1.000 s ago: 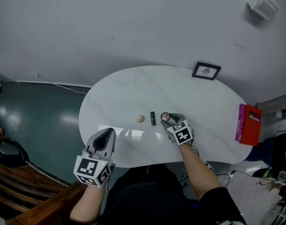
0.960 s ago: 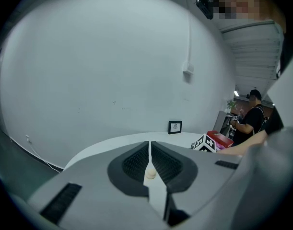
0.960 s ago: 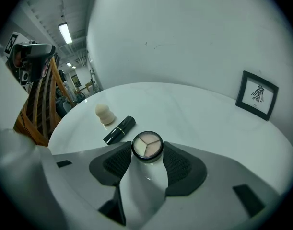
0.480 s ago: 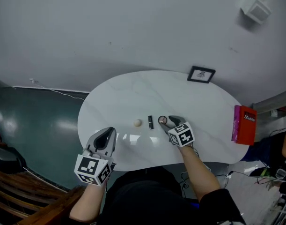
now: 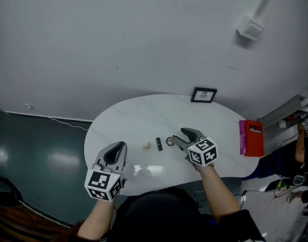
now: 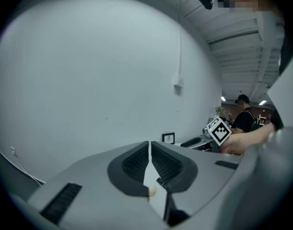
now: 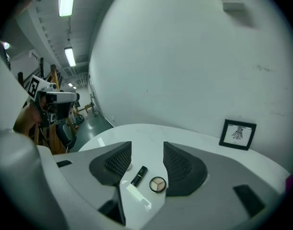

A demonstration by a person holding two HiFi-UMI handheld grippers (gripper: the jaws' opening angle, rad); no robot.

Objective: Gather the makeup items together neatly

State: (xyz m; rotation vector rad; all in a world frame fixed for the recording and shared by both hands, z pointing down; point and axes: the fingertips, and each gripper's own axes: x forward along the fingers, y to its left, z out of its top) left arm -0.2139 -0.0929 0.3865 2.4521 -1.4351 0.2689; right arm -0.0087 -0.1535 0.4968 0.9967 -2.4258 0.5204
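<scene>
right gripper (image 5: 183, 136) hovers over the white oval table (image 5: 138, 112), jaws well apart, gripping nothing. in its own view the round compact (image 7: 158, 184) and black lipstick tube (image 7: 138, 175) lie side by side on the tabletop, framed by the gap. a small cream puff (image 5: 146, 145) sits just left of the tube. left gripper (image 5: 117, 150) hangs at the near edge, jaws pressed together, empty. bare tabletop surrounds the trio; a framed picture (image 5: 203, 95) stands at the far edge and a red box (image 5: 252, 137) at the right end.
</scene>
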